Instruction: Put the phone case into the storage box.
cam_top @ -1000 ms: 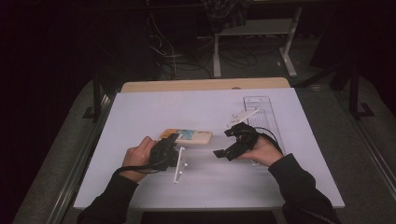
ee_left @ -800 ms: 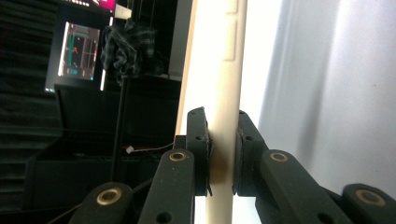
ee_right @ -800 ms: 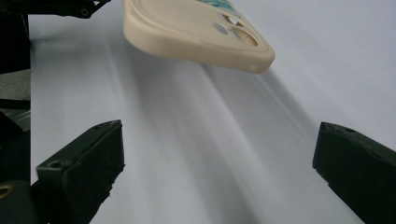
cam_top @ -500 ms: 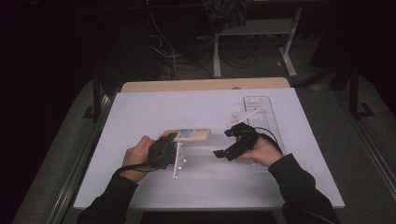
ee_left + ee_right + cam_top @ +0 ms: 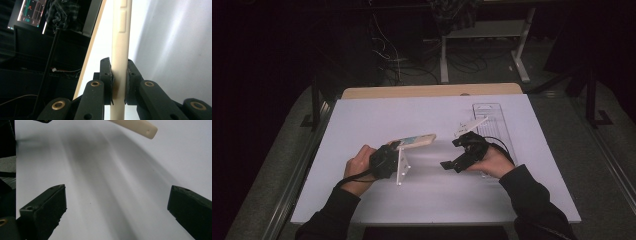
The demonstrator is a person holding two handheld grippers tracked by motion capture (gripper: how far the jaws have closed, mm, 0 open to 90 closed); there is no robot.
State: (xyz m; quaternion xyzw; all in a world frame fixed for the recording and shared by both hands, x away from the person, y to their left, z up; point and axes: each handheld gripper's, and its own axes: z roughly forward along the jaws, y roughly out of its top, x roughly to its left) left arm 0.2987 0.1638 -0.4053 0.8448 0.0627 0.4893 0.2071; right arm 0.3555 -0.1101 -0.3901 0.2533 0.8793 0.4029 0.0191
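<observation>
Left gripper: jaws pressed onto the thin edges of the phone, a cream slab with side buttons showing further up its edge. I read the edge-on pinch near one end as deliberate: it leaves most of the phone's length free for the other tool. In the high view the left gripper sits at about 7 o'clock on the white table, and the phone juts out of it toward 3 o'clock, lifted off the surface, its face up. Right gripper: jaws spread wide, nothing between them, bare table beneath. The phone's free tip lies ahead of it at 12 o'clock, well apart. My guess is the right gripper waits open so it can take that end. A clear tray lies past the right hand at 2 o'clock, possibly the destination.
</observation>
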